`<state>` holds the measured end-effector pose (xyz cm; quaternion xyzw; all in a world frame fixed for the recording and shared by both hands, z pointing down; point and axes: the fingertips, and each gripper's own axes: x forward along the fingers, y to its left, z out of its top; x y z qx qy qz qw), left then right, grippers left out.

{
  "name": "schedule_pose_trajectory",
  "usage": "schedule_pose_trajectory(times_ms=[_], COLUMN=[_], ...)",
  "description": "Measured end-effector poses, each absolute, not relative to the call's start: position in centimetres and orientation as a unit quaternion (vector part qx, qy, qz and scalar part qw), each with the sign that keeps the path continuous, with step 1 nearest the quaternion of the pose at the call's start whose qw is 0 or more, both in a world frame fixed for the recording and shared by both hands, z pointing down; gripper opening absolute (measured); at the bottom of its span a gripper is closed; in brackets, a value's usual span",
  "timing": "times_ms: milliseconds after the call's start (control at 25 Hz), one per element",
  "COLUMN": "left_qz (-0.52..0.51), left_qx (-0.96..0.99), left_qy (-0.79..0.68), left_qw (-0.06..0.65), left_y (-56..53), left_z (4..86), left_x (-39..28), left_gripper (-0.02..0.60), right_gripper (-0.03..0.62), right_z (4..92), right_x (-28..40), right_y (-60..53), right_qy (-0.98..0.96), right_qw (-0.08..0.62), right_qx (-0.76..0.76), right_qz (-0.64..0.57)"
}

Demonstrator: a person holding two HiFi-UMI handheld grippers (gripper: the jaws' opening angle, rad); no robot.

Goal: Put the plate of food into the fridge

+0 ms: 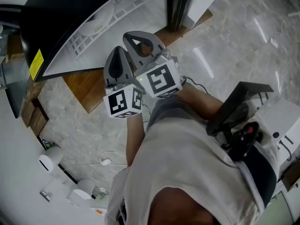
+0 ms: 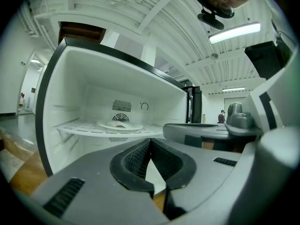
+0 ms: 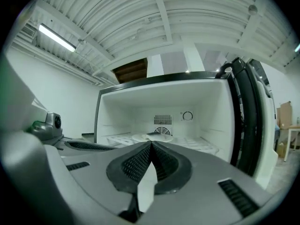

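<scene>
The white plate of food (image 1: 96, 22) lies on the wire shelf (image 1: 123, 9) inside the open fridge compartment. The left gripper view has the plate (image 2: 120, 124) at the shelf's middle, and in the right gripper view the plate (image 3: 152, 136) sits below the round vent. My left gripper (image 2: 150, 142) and right gripper (image 3: 151, 144) are both shut with nothing between the pads. In the head view the left gripper (image 1: 123, 49) and right gripper (image 1: 137, 37) are held side by side just in front of the fridge opening, apart from the plate.
The fridge door (image 3: 251, 121) stands open at the right with its black seal showing. The fridge rests on a wooden base (image 1: 89, 88) over a marble floor. White devices and cables (image 1: 49, 159) lie on the floor at lower left. A distant person (image 2: 221, 116) stands far off.
</scene>
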<state>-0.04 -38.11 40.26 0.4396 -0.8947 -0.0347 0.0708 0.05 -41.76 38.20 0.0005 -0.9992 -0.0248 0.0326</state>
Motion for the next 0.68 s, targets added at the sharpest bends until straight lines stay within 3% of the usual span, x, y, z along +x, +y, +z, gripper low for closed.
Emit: schedule_pose_trajectory(times_ms=[320,680], left_qz=[-0.055,-0.056], left_qx=[0.426,0.428], left_qy=[-0.900,-0.898], left_qw=[0.070,0.087], left_y=[-30.4,-19.1], left_z=[36.9,28.5], left_x=[5.2,4.2], left_gripper=[0.020,0.018], right_gripper=[0.018,0.018], right_z=[36.0,27.7], right_x=[6.2,5.3], right_y=[-35.1,-22.1], right_qy=[-0.998,-0.996], right_qw=[0.049,0.069], right_qx=[-0.003,-0.045], right_qz=[-0.031,-0.021])
